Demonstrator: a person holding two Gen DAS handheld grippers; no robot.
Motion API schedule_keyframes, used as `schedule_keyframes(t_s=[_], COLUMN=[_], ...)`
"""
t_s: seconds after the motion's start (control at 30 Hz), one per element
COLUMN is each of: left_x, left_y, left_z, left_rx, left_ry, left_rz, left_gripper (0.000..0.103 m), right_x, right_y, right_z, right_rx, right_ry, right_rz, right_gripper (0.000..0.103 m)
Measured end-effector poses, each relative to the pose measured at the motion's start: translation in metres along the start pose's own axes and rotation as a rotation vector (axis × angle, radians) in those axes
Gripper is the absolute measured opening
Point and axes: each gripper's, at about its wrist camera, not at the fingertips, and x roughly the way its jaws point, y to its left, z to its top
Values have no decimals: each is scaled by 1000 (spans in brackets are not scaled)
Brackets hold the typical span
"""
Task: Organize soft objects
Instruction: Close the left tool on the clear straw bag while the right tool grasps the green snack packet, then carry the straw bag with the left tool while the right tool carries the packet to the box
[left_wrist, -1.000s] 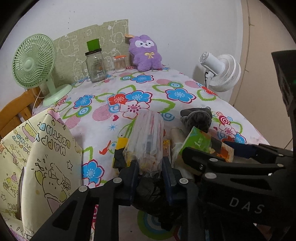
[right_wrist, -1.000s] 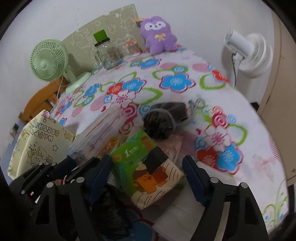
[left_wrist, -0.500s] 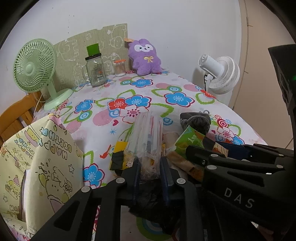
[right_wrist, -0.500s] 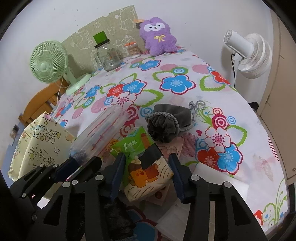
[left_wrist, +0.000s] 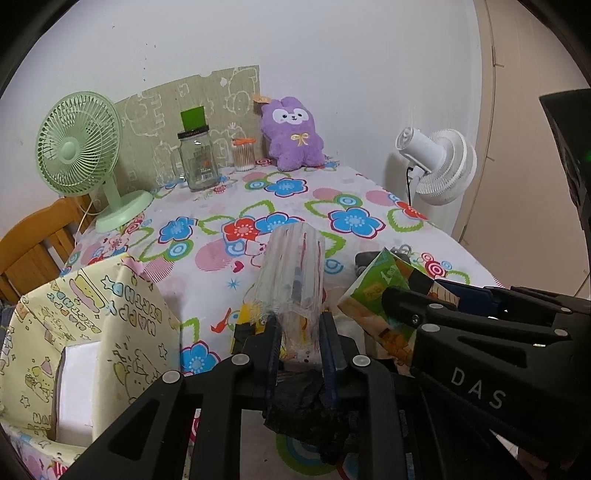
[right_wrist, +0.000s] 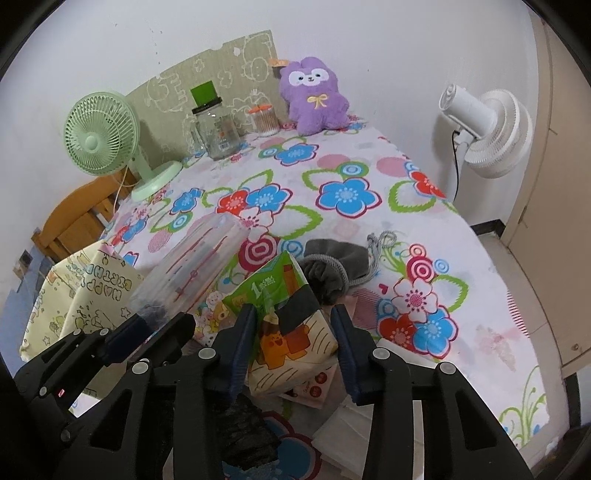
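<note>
Left wrist view hides much behind the two black tools: the table edge nearest the camera, the lower end of the clear plastic packet (left_wrist: 293, 280) and most of the tissue pack (left_wrist: 380, 291), of which only a green and tan corner shows past the right gripper (left_wrist: 448, 297). The left gripper (left_wrist: 299, 334) is clenched on the packet's near end; the packet is long and narrow, its long axis running away from the camera toward the far wall, tilted up off the floral tablecloth (left_wrist: 258, 206). What it contains is hard to make out beyond thin pale sticks with red marks. From the right wrist view the right gripper (right_wrist: 293, 332) has just been closing and its blue pads press both sides of the tissue pack (right_wrist: 286, 314), whose green end points away toward the grey drawstring pouch (right_wrist: 332, 264) just beyond it. Flat white and printed packets (right_wrist: 317, 384) below the pack are partly covered, so their number cannot be told. Counted: two fans, a green fan (right_wrist: 101, 138) and a white fan (right_wrist: 487, 125); one purple plush (right_wrist: 314, 94); one glass jar (right_wrist: 218, 129); one small swab pot (right_wrist: 263, 119); one yellow gift bag (left_wrist: 92, 332) at the left, cut off by the frame.
</note>
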Motion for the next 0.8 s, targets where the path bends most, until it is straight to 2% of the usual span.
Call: schedule_keyframes(t_s=[0.43,0.8], left_x=[-23,-48], left_y=[1,7], left_z=[12,21], left_rx=[-10,-23], left_ry=[-27,-76], left_rz=[-14,-13], left_gripper=[19,19], right_x=[-32,-59], right_y=[14,29], right_z=[10,17], right_rx=[-36,-59], right_ry=[-55,-107], right_rz=[-55,-69], right_gripper=[42,41])
